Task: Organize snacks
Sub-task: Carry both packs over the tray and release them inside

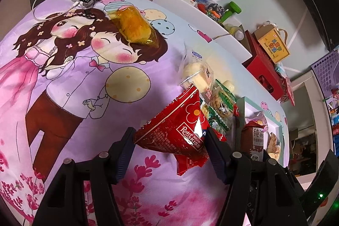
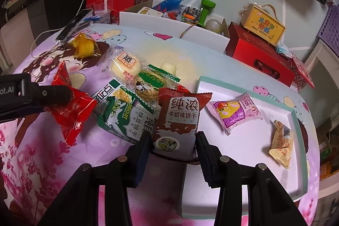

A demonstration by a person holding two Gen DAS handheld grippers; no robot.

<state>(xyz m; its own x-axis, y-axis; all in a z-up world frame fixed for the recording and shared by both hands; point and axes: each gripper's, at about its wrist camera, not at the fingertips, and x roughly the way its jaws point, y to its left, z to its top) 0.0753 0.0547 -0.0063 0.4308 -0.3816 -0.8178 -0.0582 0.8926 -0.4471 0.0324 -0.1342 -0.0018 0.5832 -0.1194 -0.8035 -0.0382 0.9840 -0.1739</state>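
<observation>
- Currently, the red packet [image 1: 180,130] is clamped between both pads of the left gripper [image 1: 169,141] and is held lifted above the printed cloth [image 1: 84,88].
- Seen from the right wrist, the same red packet [image 2: 72,107] is found at 9 o'clock, pinched by the left gripper [image 2: 53,96].
- The brown biscuit packet [image 2: 178,120] is gripped at its lower end by the right gripper [image 2: 172,145], its jaws closed on both sides of the packet.
- The white tray [image 2: 243,173] is placed at 3 o'clock; a pink packet [image 2: 235,111] and a beige packet [image 2: 280,143] are laid inside it, well apart.
- A pile of green-and-white biscuit packets [image 2: 127,118] is set between the two held packets.
- A yellow wrapped cake [image 2: 84,46] is left at 10 o'clock, near a phone [image 2: 74,23].
</observation>
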